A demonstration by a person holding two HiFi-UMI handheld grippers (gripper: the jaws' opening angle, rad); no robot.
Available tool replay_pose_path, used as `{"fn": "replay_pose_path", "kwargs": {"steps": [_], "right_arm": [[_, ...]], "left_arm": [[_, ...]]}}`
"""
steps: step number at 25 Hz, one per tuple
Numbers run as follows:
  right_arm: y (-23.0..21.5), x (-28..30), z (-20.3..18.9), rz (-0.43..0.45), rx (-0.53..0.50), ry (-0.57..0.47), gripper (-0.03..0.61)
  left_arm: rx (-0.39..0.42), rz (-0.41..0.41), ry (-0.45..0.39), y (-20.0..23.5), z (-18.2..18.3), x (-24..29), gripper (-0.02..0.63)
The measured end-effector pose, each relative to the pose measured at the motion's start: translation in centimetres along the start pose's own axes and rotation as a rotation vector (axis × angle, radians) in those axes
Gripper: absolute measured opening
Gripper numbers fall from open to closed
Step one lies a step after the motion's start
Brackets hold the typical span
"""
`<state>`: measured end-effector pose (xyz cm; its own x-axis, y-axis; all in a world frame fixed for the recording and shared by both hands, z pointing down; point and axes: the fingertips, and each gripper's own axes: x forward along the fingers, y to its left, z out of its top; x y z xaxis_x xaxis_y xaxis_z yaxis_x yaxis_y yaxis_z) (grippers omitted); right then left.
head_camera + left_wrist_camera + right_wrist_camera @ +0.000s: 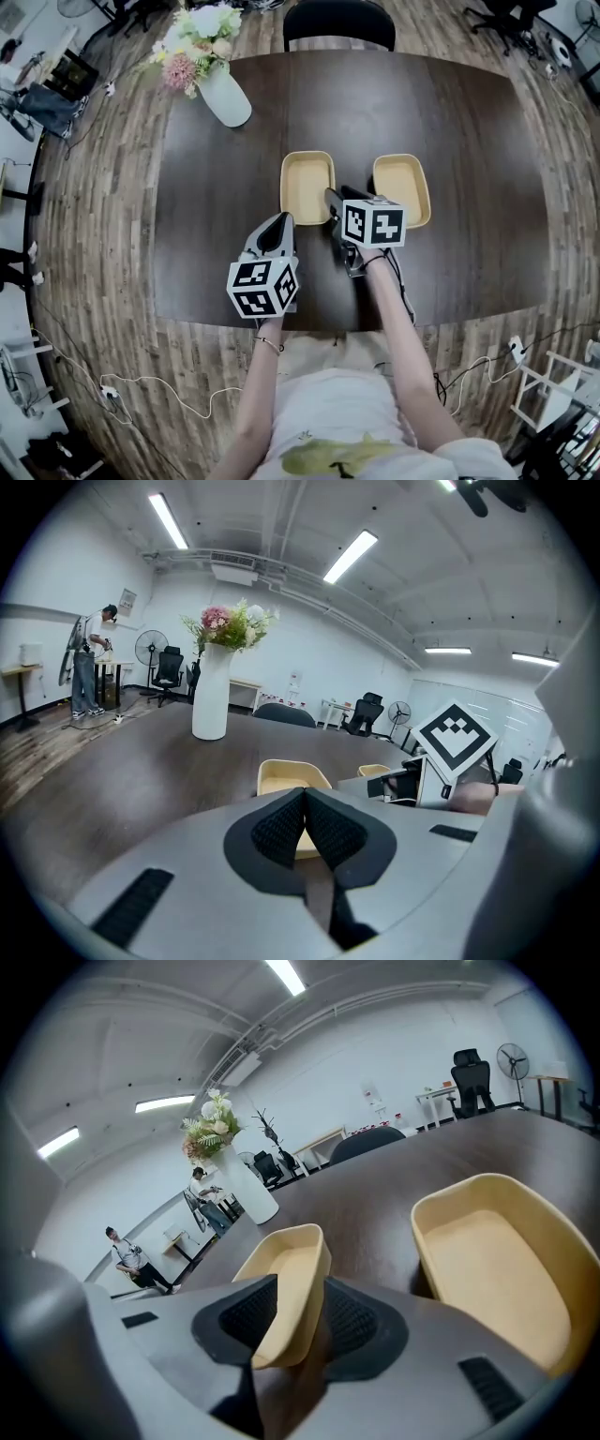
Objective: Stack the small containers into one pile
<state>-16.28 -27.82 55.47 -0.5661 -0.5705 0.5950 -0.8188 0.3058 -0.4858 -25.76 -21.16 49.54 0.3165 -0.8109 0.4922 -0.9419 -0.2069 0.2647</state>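
Observation:
Two small yellow containers stand side by side on the dark table (450, 112): a left container (307, 185) and a right container (401, 187). My right gripper (330, 197) is at the left container's near right corner. In the right gripper view its jaws straddle that container's rim wall (286, 1269); the jaws are open, with a gap beside the right pad (354, 1321). The right container (497, 1269) lies just to the right. My left gripper (279, 225) hovers nearer to me, shut and holding nothing (303, 799), with the left container (286, 778) ahead of it.
A white vase of flowers (225, 94) stands at the table's far left. A black chair (337, 23) is at the far edge. Cables lie on the wooden floor (141, 384). People stand far off in the room (89, 663).

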Motion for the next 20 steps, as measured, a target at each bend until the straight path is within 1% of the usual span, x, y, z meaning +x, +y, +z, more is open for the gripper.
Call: {"fn": "replay_pose_path", "kwargs": {"steps": [3, 8, 11, 14, 16, 17, 20], "right_arm": [[-0.4, 0.9, -0.1, -0.031, 0.015, -0.003, 0.16], [-0.7, 2.3, -0.6, -0.071, 0.039, 0.012, 0.161], [-0.6, 3.2, -1.0, -0.082, 0.019, 0.048, 0.159], [-0.7, 3.5, -0.9, -0.117, -0.024, 0.065, 0.108], [-0.8, 3.5, -0.7, -0.128, -0.022, 0.059, 0.064], [-0.8, 3.4, -0.6, -0.123, -0.014, 0.056, 0.054], [-0.8, 3.2, -0.5, -0.095, 0.003, 0.058, 0.049]], "left_arm": [[0.001, 0.001, 0.005, 0.5, 0.0, 0.0, 0.025], [-0.008, 0.025, 0.01, 2.0, -0.2, -0.2, 0.025], [-0.016, 0.04, 0.011, 2.8, -0.2, -0.3, 0.025], [-0.02, 0.049, 0.009, 3.4, -0.1, -0.3, 0.025], [-0.023, 0.068, 0.004, 4.2, 0.2, -0.4, 0.025], [-0.026, 0.081, 0.0, 4.6, 0.3, -0.6, 0.025], [-0.022, 0.117, -0.008, 5.5, 0.7, -1.0, 0.025]]}}
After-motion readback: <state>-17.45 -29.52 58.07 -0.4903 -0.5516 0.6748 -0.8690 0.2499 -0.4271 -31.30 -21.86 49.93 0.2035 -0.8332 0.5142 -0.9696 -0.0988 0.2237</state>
